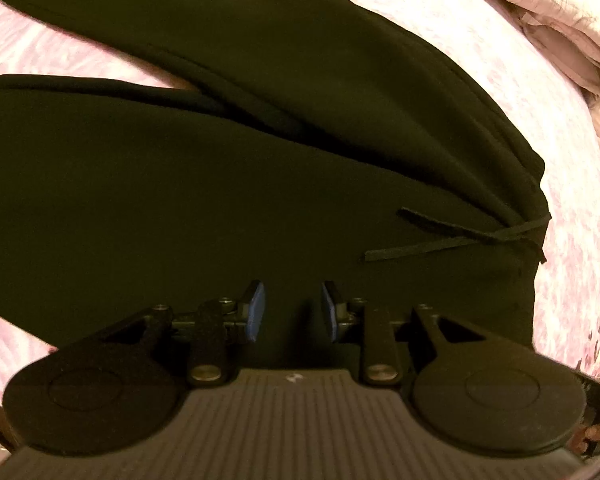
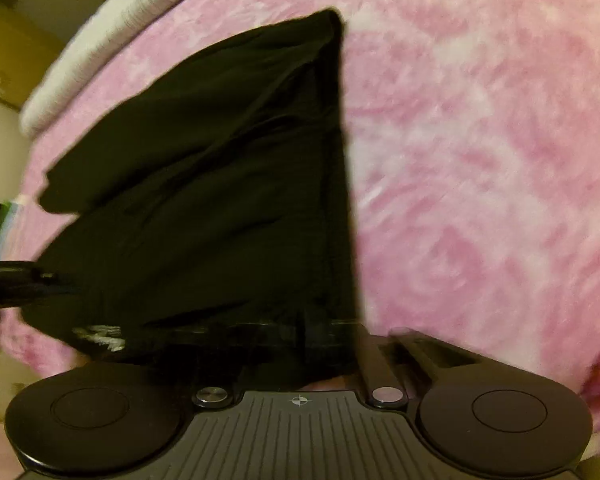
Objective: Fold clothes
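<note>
Black trousers [image 1: 220,184] lie spread on a pink bed cover [image 1: 500,92]. Their two legs run off to the left and a thin drawstring [image 1: 460,240] lies near the waist at the right. My left gripper [image 1: 292,312] hovers over the waist area with its blue-padded fingers [image 1: 256,312] apart and nothing between them. In the right wrist view the black trousers [image 2: 220,200] drape over my right gripper [image 2: 296,344] and hide its fingers. The cloth hangs up off the pink cover [image 2: 480,160] and looks blurred.
A bunched pale quilt [image 1: 560,20] lies at the far right of the bed. The white mattress edge [image 2: 112,32] and yellowish wall and furniture [image 2: 12,48] show at the left of the right wrist view.
</note>
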The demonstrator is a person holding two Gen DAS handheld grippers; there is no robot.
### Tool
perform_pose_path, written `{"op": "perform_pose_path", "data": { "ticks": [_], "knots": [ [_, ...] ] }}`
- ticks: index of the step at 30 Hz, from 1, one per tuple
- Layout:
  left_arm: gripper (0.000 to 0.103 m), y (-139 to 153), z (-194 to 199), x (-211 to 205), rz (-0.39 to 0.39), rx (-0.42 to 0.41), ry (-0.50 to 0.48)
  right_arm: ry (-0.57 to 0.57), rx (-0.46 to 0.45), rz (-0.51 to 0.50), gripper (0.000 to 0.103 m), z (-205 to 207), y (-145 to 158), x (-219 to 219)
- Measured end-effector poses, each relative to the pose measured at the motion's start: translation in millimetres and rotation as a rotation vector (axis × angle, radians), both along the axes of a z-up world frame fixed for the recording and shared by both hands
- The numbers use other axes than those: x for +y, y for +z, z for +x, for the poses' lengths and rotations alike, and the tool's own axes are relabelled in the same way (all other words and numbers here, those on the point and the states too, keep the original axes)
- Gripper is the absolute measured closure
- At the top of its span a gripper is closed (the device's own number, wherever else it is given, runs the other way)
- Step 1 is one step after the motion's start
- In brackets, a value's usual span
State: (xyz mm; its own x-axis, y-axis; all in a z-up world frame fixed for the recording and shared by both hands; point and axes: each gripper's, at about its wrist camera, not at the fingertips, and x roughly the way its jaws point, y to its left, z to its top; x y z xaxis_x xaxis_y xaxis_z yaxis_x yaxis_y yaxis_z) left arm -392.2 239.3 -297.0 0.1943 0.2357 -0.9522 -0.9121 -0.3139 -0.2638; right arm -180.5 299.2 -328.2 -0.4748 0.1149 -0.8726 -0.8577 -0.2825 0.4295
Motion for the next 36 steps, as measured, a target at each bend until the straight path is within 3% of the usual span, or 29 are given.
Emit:
{"op": "perform_pose_path", "data": {
  "ticks": [2, 5, 7, 10, 12, 16, 19, 22, 24, 26, 27, 28, 31, 36],
  "knots": [
    [0.078, 1.7, -0.5, -4.0, 0.009, 0.001, 0.003, -0.108, 0.037, 0.005, 0.102, 18.2, 3.3, -4.0],
    [0.078, -0.4, -2.7, -12.3, 0.005, 0.0, 0.015, -0.215, 0.009, -0.085, 0.102, 39.0, -15.5, -15.8],
    [0.078, -0.8, -6.8, -20.1, -0.003, 0.014, 0.02, -0.21, 0.009, -0.085, 0.1, 30.5, -11.5, -12.7],
    [0.078, 1.3, -13.5, -34.3, 0.001, 0.027, 0.033, -0.137, -0.065, -0.055, 0.097, 12.7, 2.3, -6.6],
    [0.078, 5.6, -22.2, -44.9, 0.011, 0.039, 0.045, -0.101, -0.144, 0.031, 0.094, 4.7, 16.4, -12.4],
    [0.077, 4.7, -45.4, -61.9, 0.028, 0.086, 0.08, -0.098, -0.181, 0.19, 0.09, -17.0, 39.3, -27.2],
    [0.077, -11.9, -66.1, -66.4, -0.006, 0.129, 0.086, -0.048, -0.22, 0.158, 0.086, -48.0, 25.0, -38.1],
    [0.078, -28.3, -86.6, -68.0, -0.12, 0.148, 0.057, -0.057, -0.381, 0.084, 0.085, -71.7, 1.8, -54.7],
    [0.078, -20.8, -98.9, -72.2, -0.12, 0.162, 0.026, -0.135, -0.425, 0.099, 0.085, -83.0, 13.4, -70.1],
    [0.078, -10.2, -110.3, -74.3, -0.125, 0.183, -0.019, -0.172, -0.401, 0.1, 0.084, -96.8, 30.3, -84.5],
    [0.078, -3.4, -115.6, -74.6, -0.128, 0.197, -0.048, -0.19, -0.378, 0.09, 0.078, -106.3, 41.2, -94.5],
    [0.078, 6.0, -119.8, -74.6, -0.117, 0.219, -0.078, -0.199, -0.367, 0.075, 0.065, -116.8, 48.8, -99.9],
    [0.074, 39.4, -132.3, -76.1, -0.046, 0.275, -0.155, -0.224, -0.313, 0.076, 0.049, -145.3, 71.8, -123.7],
    [0.068, 96.1, -149.9, -81.4, 0.052, 0.307, -0.158, -0.226, -0.24, 0.092, 0.048, -196.9, 113.6, -153.8]
  ]
}}
